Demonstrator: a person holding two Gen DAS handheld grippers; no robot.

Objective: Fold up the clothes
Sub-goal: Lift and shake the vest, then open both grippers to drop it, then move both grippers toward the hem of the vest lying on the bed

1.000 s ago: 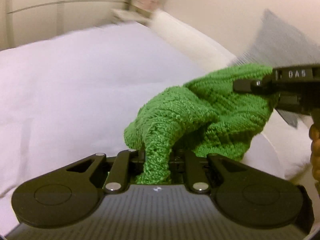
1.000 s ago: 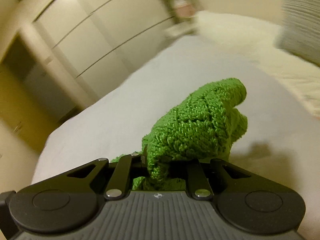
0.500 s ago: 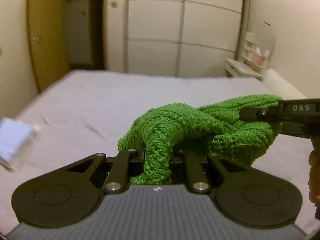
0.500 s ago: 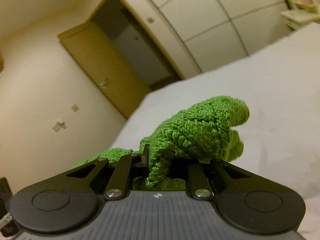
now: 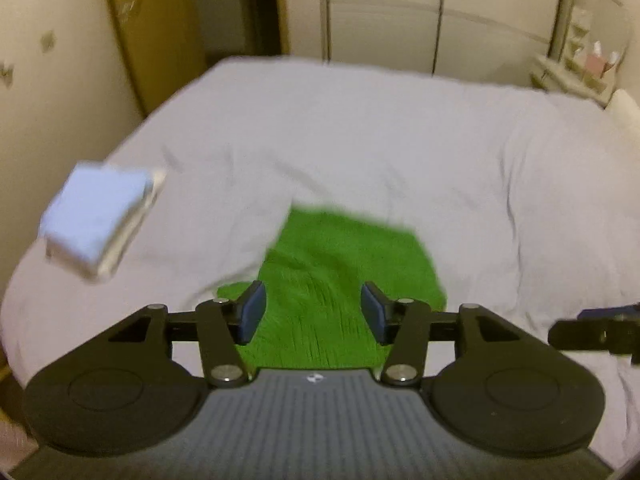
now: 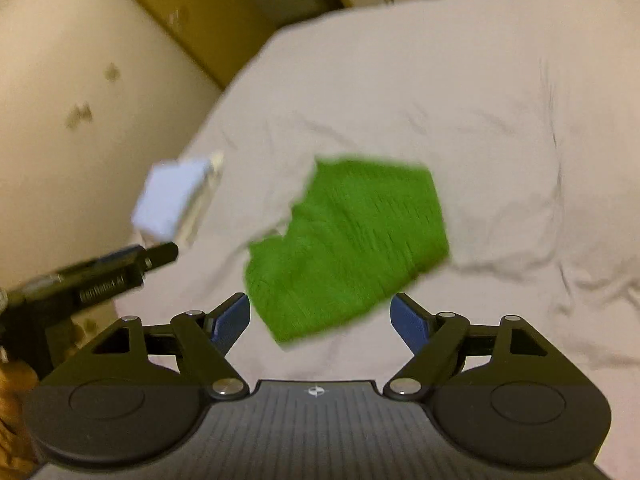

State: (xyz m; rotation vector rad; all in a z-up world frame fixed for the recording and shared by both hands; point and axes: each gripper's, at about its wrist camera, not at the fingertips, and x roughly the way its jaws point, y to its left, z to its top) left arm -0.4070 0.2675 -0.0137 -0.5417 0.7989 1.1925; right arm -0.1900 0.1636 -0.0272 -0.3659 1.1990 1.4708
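Overhead, both claws (image 5: pixel 313 312) (image 6: pixel 320 320) wide apart, empty, above green knit (image 6: pixel 348 244).

green knit (image 6: pixel 352 240) edges motion-blurred; near edge hidden behind left gripper (image 5: pixel 313 312); folded pale cloth (image 5: pixel 94 216) blurred.

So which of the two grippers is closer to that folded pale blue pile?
Left. The left gripper hovers just right of the folded pale blue pile; the right gripper hangs farther right, beyond the left one.

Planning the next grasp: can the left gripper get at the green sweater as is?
Probably yes. The left gripper is open right over the green sweater, which lies flat on the bed with nothing between them.
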